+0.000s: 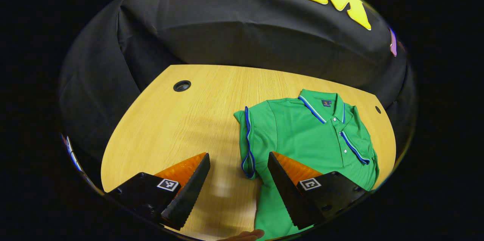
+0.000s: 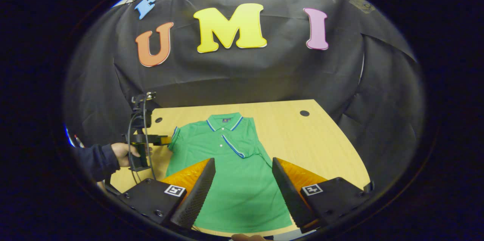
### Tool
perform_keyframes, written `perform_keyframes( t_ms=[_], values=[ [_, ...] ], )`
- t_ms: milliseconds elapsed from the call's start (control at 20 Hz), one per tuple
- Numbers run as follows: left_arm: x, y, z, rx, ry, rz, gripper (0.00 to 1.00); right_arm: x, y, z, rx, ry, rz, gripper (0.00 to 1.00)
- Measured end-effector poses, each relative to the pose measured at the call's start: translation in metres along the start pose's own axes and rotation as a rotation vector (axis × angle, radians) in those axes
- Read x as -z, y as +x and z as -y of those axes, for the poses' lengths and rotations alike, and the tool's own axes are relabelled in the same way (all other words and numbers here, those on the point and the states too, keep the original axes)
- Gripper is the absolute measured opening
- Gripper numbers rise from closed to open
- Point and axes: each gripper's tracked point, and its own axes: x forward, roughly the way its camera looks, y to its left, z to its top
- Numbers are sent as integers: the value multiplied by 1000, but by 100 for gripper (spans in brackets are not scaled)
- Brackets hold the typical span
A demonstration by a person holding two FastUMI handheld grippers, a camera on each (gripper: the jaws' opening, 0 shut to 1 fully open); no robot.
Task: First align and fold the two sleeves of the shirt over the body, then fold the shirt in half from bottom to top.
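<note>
So, your green polo shirt [image 2: 230,165] lies flat, front up, on the wooden table [image 2: 302,139], collar [image 2: 224,122] toward the booth wall and hem toward you. That suits the final bottom-to-top fold. One sleeve [image 2: 242,144] already lies across the chest just below the collar, its striped cuff running diagonally. The other sleeve [image 1: 247,139] sticks out sideways from the shirt body over bare table, so my read is that it's next.

Your left gripper [image 1: 239,165] has its fingers spread wide, nothing between them. It points forward along the table, with the loose sleeve's cuff sitting in the gap and one finger over the shirt body, the other over bare wood. From the right gripper view you can see that gripper [image 2: 160,140] held level at the sleeve's edge by a hand [image 2: 123,154] in a dark sleeve [image 2: 94,159]. Whether it touches the cloth, I can't tell.

Your right gripper [image 2: 244,173] is also spread and empty, hovering over the shirt's lower half, near the hem, aimed at the collar. It looks parked, not engaged.
</note>
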Motion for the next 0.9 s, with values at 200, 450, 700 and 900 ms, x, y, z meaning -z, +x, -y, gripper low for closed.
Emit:
perform_keyframes(
  t_ms=[200,450,700,900],
  values=[
    [-3,29,3,-5,42,-62,94,18,-15,-2,14,7,-23,95],
    [-11,44,3,-9,-11,-97,65,23,-17,-1,27,27,-26,93],
    [-13,53,4,-2,31,-118,16,31,-16,-9,38,-3,-37,96],
    [-16,55,7,28,40,-126,7,25,-12,-9,54,-21,-21,96]
  ],
)
